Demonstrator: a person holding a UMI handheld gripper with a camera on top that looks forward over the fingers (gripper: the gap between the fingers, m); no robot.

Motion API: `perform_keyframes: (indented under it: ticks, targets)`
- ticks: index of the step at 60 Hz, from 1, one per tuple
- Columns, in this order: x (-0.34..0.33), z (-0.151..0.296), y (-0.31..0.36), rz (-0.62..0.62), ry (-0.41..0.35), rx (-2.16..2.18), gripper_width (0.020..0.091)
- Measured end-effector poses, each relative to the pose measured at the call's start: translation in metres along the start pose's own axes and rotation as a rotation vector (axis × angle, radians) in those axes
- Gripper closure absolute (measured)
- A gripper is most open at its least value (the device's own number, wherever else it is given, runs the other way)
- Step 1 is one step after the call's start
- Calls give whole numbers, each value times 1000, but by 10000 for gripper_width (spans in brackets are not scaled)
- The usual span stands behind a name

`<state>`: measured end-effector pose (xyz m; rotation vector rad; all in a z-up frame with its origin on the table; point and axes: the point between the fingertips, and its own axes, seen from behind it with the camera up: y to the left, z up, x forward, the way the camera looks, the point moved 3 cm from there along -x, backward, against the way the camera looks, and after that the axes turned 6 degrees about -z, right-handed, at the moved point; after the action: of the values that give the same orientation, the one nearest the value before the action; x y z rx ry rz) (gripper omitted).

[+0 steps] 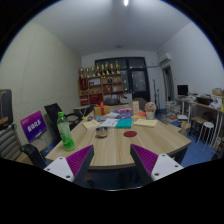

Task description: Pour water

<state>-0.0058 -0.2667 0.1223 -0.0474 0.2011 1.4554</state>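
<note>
A green plastic bottle (65, 131) with a white cap stands upright on the left side of a long wooden table (110, 145), well beyond my left finger. A cup-like object (101, 131) sits near the table's middle, too small to tell what it is. My gripper (112, 165) hangs above the near end of the table, open, its purple pads (79, 160) set wide apart with nothing between them. Every object on the table lies far ahead of the fingertips.
A round red coaster (130, 132), papers and small items lie farther along the table. Black chairs (36, 128) line the left side. A shelf of bottles and boxes (103, 85) stands at the back wall, and desks with monitors (205, 105) stand at the right.
</note>
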Motion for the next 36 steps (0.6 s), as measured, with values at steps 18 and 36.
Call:
perform_keyframes:
  ticks: [18, 36]
  targets:
    - [-12, 6, 20, 37, -37, 5, 267]
    - [53, 7, 154, 180, -91, 11, 266]
